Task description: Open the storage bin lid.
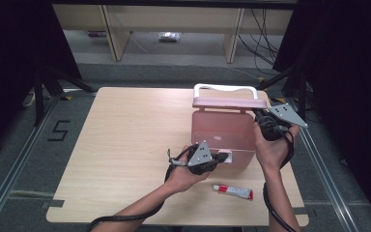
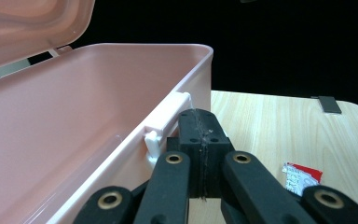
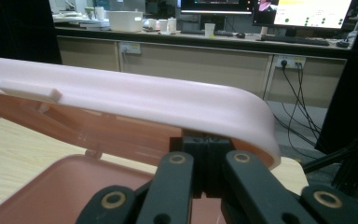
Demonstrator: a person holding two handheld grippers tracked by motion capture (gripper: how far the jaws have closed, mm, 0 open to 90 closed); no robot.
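On the wooden table (image 1: 125, 145), the left gripper (image 1: 221, 157) rests closed at the pink box's (image 1: 222, 130) front; the right gripper (image 1: 262, 117), jaws together, props its lid (image 3: 144, 100)

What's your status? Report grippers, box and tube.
Left gripper shut at box latch. Right gripper shut under lid, propping it. Tube on table.
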